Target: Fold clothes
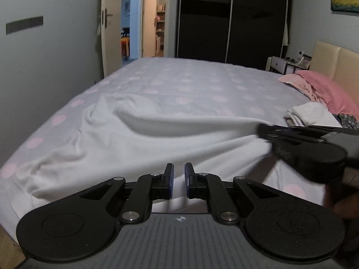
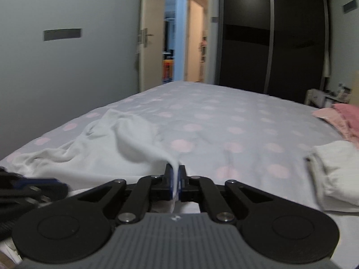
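A white garment [image 1: 125,139] lies rumpled on the near left part of the bed; it also shows in the right wrist view [image 2: 107,150]. My right gripper [image 2: 176,172] is shut on an edge of the garment and lifts it into a ridge; it shows from the side in the left wrist view [image 1: 267,132]. My left gripper [image 1: 179,172] stands just over the garment's near edge with a narrow gap between its blue pads, and cloth shows in the gap. It appears at the left edge of the right wrist view [image 2: 44,183].
The bed [image 1: 202,83] has a grey cover with pink dots. A folded white cloth [image 2: 336,172] lies at the right, with pink pillows [image 1: 325,89] behind it. A dark wardrobe [image 1: 231,18] and an open doorway [image 1: 132,18] stand beyond the bed.
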A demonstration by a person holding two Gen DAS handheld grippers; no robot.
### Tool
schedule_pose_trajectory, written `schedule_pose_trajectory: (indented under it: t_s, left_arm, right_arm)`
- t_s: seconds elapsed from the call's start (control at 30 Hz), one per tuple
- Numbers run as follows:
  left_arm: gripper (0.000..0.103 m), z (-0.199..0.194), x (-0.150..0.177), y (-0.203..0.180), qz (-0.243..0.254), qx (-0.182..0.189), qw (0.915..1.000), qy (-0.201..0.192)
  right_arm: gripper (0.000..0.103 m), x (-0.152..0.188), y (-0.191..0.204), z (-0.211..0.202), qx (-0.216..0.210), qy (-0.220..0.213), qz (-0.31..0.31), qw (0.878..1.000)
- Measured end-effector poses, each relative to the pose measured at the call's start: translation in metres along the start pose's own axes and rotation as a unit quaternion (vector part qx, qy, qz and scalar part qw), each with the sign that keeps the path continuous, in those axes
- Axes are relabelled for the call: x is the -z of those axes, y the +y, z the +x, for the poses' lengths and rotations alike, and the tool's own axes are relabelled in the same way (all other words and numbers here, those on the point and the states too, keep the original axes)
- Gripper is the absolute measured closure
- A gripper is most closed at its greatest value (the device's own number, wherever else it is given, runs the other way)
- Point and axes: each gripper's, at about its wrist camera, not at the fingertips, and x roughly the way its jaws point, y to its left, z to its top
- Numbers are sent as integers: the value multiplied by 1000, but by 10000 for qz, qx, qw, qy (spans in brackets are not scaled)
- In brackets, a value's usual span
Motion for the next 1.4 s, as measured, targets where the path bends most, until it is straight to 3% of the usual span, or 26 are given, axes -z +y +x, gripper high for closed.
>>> schedule_pose_trajectory:
  t_s: [0.27,0.43,0.6,0.8,1.0,1.17,1.23,1.33,1.37,1.4]
  left_arm:
    - [95,-9,-3,-9,186,211,9996,84]
    - [85,-11,-5,-27,290,609,9977,89]
    - [85,-9,-6,-55,554,980,9933,274]
    - [78,-2,2,-83,880,1185,9875,557]
    - [76,5,10,-112,1109,1480,9787,894]
    - [76,19,27,-144,1525,1681,9652,1300]
    - [76,22,35,-157,1765,1693,9597,1384]
    - [75,26,42,-171,2009,1704,9533,1480]
    - [73,27,42,-174,2037,1693,9529,1480]
    - [68,28,42,-177,2065,1682,9525,1480]
  right_arm:
    - [100,-1,-80,-59,1149,-104,328,9928]
    - [99,4,-121,-83,1772,-12,637,9821]
    - [99,29,-115,-90,1475,288,270,9883]
    - [99,76,-59,-95,462,598,-691,9947]
    - [98,123,-28,-99,-591,1184,-1126,9848]
    - [96,148,-22,-97,-1043,1675,-1224,9727]
    - [91,149,-26,-98,-1021,1752,-1186,9720]
    - [51,146,-37,-106,-1007,1828,-1144,9713]
    - [41,145,-39,-109,-924,1842,-1214,9710]
    - [41,143,-43,-111,-837,1849,-1304,9705]
